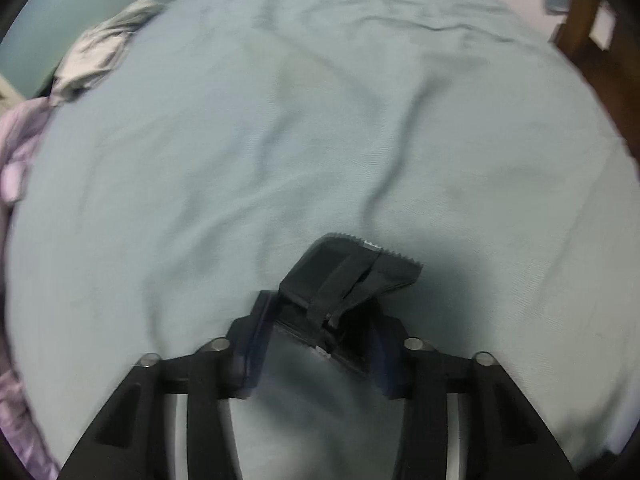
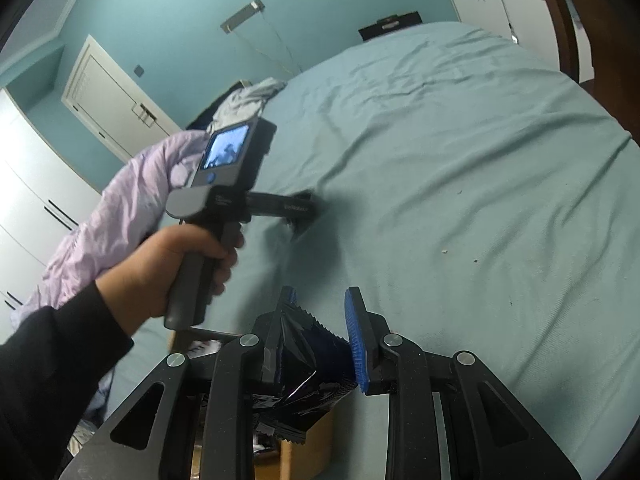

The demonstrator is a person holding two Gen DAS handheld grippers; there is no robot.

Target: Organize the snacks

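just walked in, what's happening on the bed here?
A person is sorting snack packets over a teal bed sheet with a handheld gripper in each hand. The left gripper grips a black sachet just above the sheet. The right gripper is shut on a dark foil packet, above what looks like a cardboard box by the bed.

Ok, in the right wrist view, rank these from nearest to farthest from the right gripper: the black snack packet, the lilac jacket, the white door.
1. black snack packet: clamped in the right gripper, bottom centre.
2. lilac jacket: on the bed's left edge, behind the left hand.
3. white door: in the far teal wall, upper left.
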